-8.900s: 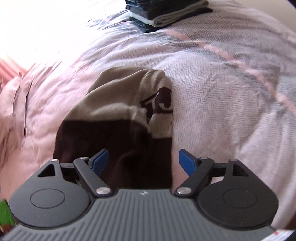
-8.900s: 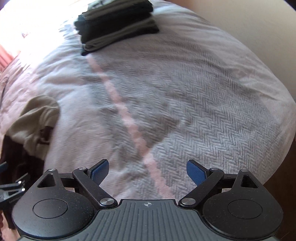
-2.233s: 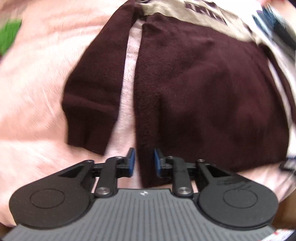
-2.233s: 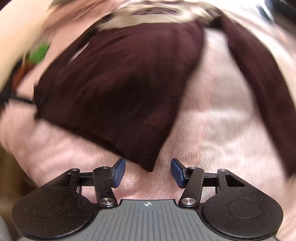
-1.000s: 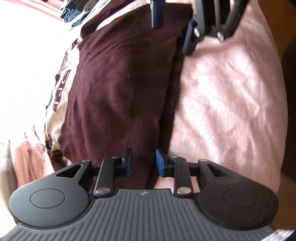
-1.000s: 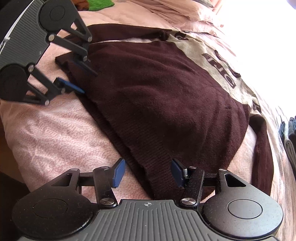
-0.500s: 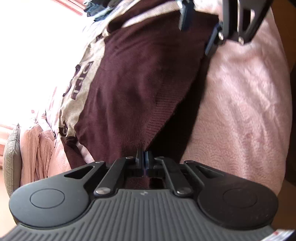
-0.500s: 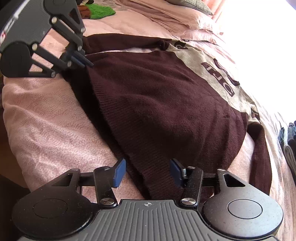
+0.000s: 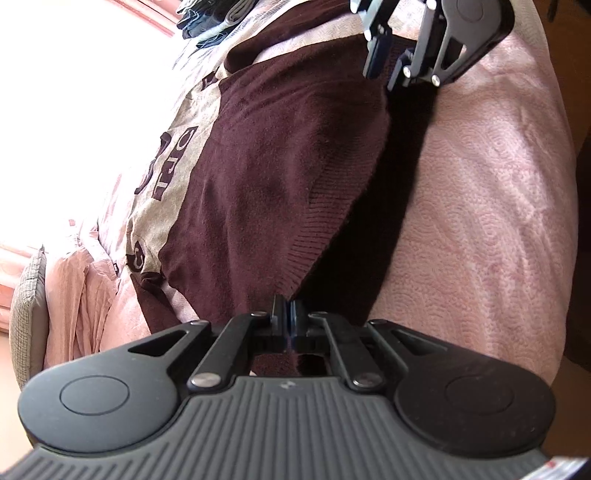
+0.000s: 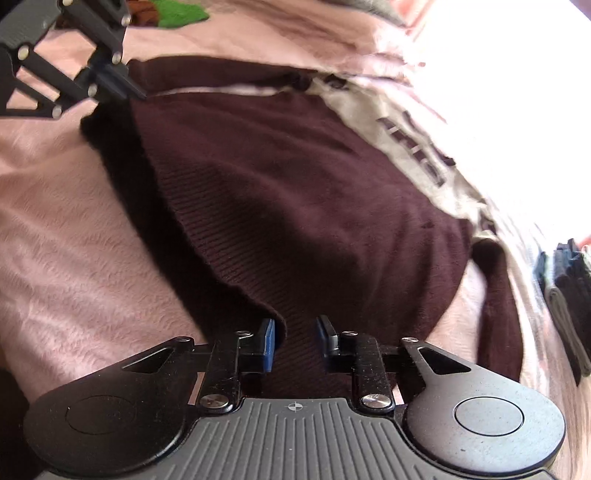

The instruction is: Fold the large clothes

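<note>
This place is a bedroom in a home. The main thing that shows it is a bed point(image 9: 498, 206) covered with a soft pink blanket with a quilted wave pattern, which fills most of both views. At one end lies a grey-green woven pillow point(image 9: 27, 306) beside crumpled pink bedding point(image 9: 74, 295). A dark maroon sweater point(image 10: 295, 206) with a beige band and letters is spread on the bed, and a small stack of folded dark clothes point(image 10: 569, 295) sits further along it. Strong daylight falls over the far side of the bed. Something green point(image 10: 181, 14) lies near one edge; what it is I cannot tell.
</note>
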